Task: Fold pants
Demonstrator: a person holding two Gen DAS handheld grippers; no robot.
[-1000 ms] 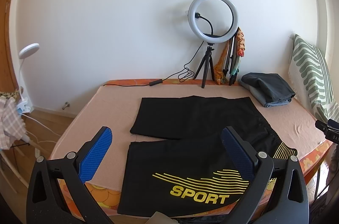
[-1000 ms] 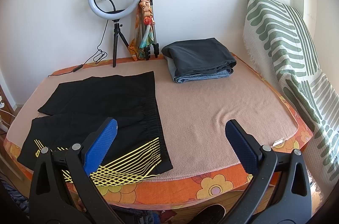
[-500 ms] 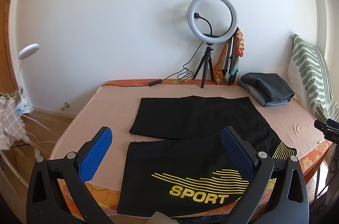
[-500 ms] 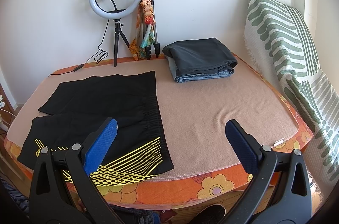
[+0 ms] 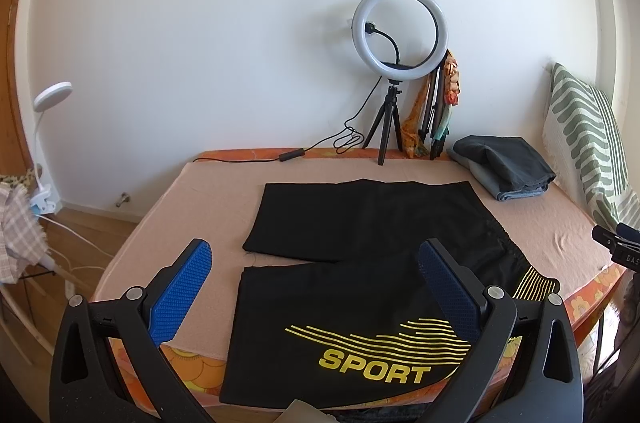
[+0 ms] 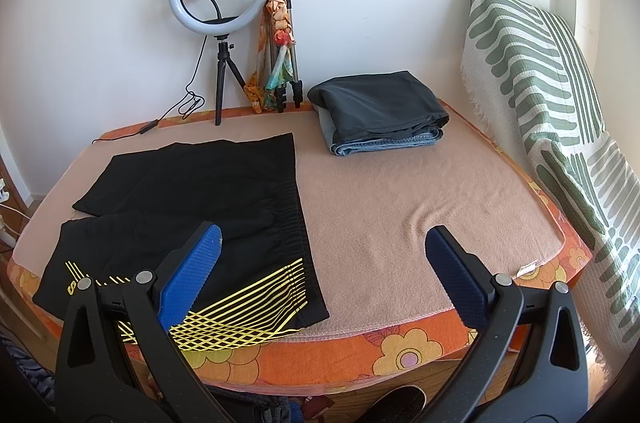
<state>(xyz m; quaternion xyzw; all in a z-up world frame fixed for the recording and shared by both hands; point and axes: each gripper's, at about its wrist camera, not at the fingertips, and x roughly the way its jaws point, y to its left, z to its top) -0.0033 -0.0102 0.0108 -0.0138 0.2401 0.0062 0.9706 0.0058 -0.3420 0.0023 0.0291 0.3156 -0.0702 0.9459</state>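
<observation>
Two grippers, left (image 5: 314, 283) and right (image 6: 320, 265), remain spread wide, holding nothing, essentially unmoved. Black shorts with yellow SPORT print (image 5: 360, 263) still lie flat on the pink blanket-covered bed (image 6: 400, 203).

The black sport shorts (image 5: 360, 263) lie spread flat and unfolded on the peach blanket, filling the lower centre of the left wrist view and the lower left of the right wrist view (image 6: 192, 207). Both legs are splayed apart. The near leg bears yellow wavy lines and the word SPORT; its hem hangs over the front edge.
</observation>
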